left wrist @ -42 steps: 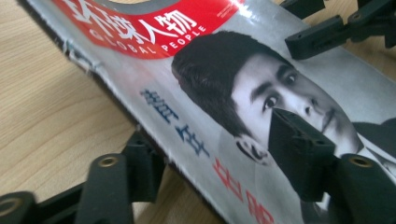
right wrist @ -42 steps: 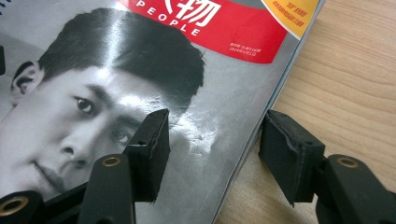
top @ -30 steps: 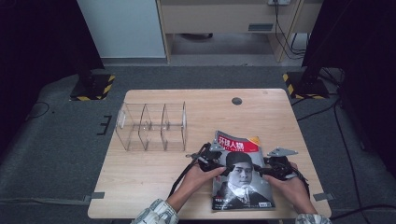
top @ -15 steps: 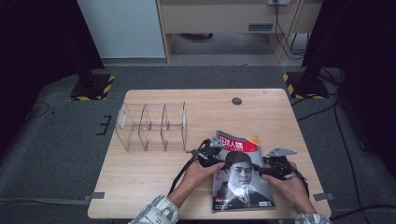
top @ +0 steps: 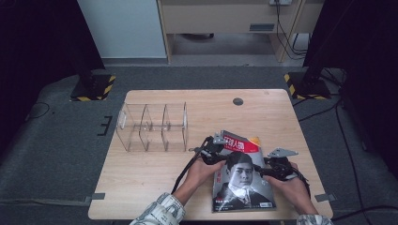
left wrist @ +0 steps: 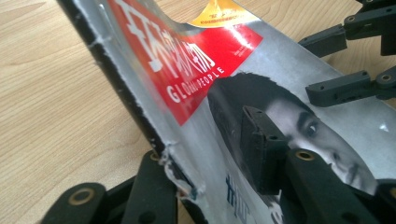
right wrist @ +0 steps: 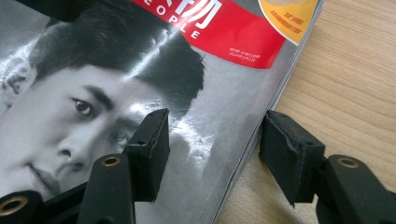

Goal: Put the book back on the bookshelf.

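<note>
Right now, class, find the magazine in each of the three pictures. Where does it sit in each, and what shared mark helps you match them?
High view: the magazine lies at the table's near right, between both hands.
Left gripper view: it crosses the middle, its spine edge raised, the left hand-held gripper closed on it.
Right gripper view: it covers the left and centre; the right hand-held gripper straddles its edge, open.
Shared landmark: the red title band.

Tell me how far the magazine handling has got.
Done: left tongs are clamped on the magazine spine, lifting that edge. In hand: right tongs straddle the opposite edge, not yet closed. Left: probably carrying it to the clear divider rack, whose slots are empty.
</note>
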